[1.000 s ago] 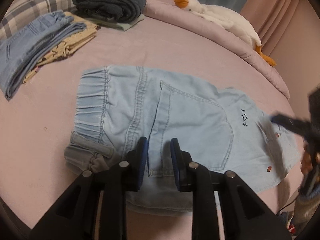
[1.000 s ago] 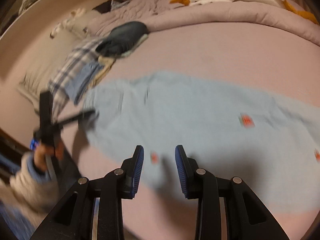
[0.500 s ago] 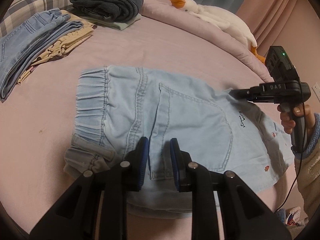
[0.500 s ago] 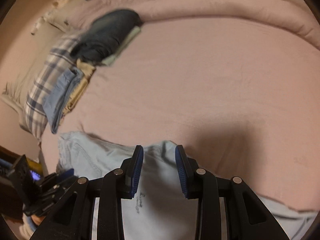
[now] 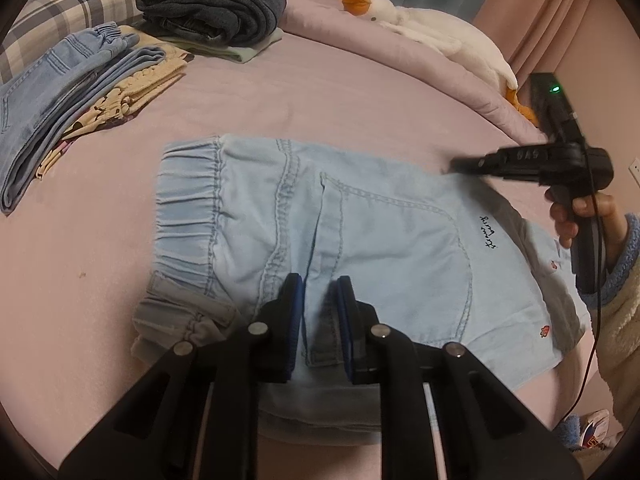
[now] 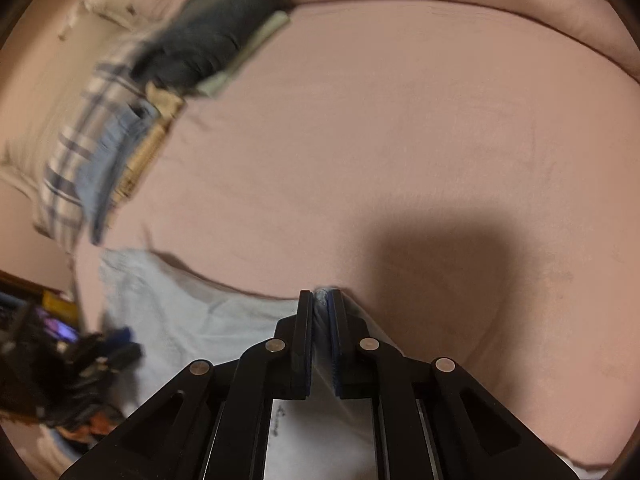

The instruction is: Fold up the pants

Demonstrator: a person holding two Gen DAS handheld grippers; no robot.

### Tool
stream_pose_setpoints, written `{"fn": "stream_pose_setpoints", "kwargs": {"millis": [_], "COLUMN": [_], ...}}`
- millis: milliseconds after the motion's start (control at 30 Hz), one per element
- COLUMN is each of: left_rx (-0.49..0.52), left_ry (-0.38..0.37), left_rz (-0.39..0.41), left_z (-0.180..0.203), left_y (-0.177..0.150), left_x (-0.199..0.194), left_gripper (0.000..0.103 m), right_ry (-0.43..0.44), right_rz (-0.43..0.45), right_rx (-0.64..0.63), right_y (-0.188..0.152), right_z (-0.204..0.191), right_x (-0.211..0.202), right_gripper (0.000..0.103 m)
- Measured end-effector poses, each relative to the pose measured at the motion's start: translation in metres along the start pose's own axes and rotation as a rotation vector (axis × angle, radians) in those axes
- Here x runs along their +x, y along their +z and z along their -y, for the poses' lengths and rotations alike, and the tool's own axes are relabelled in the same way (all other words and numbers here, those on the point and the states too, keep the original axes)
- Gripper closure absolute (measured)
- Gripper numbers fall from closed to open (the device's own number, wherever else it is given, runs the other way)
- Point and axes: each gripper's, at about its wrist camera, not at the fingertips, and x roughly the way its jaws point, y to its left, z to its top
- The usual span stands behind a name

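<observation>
1. The light denim pants (image 5: 360, 232) lie flat on the pink bed (image 5: 320, 92), long axis running along its near edge — waistband left, legs right.
2. Left tongs (image 5: 318, 316) are closing, denim between the pads at the near edge.
3. Right tongs (image 6: 320, 336) are clamped on the pants' far edge — only the right wrist view shows this grip.
4. Folded clothes (image 5: 72, 92) and a plush goose (image 5: 420, 28) lie along the far edge.

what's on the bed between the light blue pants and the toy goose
Nothing: bare pink sheet separates the pants from the goose, in the left wrist view.
</observation>
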Motion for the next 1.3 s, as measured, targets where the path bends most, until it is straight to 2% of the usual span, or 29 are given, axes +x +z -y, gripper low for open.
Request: {"fn": "stream_pose_setpoints", "kwargs": {"millis": [67, 200, 300, 367, 467, 600, 733, 833, 967, 1000, 1033, 1067, 1100, 1200, 1300], "left_rx": [0.001, -0.005, -0.002, -0.003, -0.003, 0.005, 0.005, 0.007, 0.011, 0.012, 0.012, 0.012, 0.013, 0.016, 0.023], "left_ry": [0.003, 0.002, 0.003, 0.002, 0.001, 0.008, 0.009, 0.014, 0.024, 0.027, 0.029, 0.032, 0.035, 0.045, 0.059], "left_rz": [-0.002, -0.007, -0.009, -0.009, -0.009, -0.010, -0.010, -0.013, -0.016, -0.017, -0.018, -0.019, -0.020, -0.027, -0.032], "left_z": [0.000, -0.001, -0.001, -0.002, -0.001, 0.000, 0.000, 0.000, 0.001, 0.002, 0.002, 0.003, 0.003, 0.004, 0.006], "left_y": [0.000, 0.001, 0.002, 0.002, 0.002, 0.002, 0.001, 0.003, 0.003, 0.003, 0.004, 0.004, 0.004, 0.005, 0.006], "left_x": [0.000, 0.000, 0.000, 0.000, 0.000, 0.001, 0.001, 0.002, 0.003, 0.003, 0.004, 0.004, 0.004, 0.004, 0.006], "left_gripper": [0.085, 0.086, 0.086, 0.086, 0.086, 0.086, 0.086, 0.086, 0.086, 0.086, 0.086, 0.086, 0.086, 0.086, 0.085], "right_ry": [0.000, -0.087, -0.067, -0.078, -0.085, -0.140, -0.184, -0.102, -0.083, -0.057, -0.031, -0.007, 0.016, 0.011, 0.048], "right_rz": [0.020, 0.172, 0.267, 0.288, 0.282, 0.243, 0.130, 0.165, 0.201, 0.213, 0.219, 0.221, 0.213, 0.182, 0.229], "right_rx": [0.015, 0.066, 0.092, 0.075, 0.072, 0.074, 0.128, 0.212, 0.221, 0.215, 0.217, 0.222, 0.231, 0.236, 0.294], "right_y": [0.000, -0.001, -0.014, -0.029, -0.053, -0.081, -0.089, -0.084, -0.081, -0.083, -0.087, -0.092, -0.097, -0.117, -0.138], "right_z": [0.003, 0.011, 0.011, 0.009, 0.008, 0.010, 0.028, 0.041, 0.035, 0.032, 0.030, 0.029, 0.029, 0.035, 0.055], "right_x": [-0.006, -0.036, -0.065, -0.077, -0.083, -0.074, -0.042, -0.045, -0.058, -0.063, -0.066, -0.066, -0.064, -0.057, -0.069], "right_gripper": [0.094, 0.094, 0.094, 0.094, 0.094, 0.094, 0.093, 0.092, 0.091, 0.089, 0.079, 0.062, 0.055, 0.054, 0.054]}}
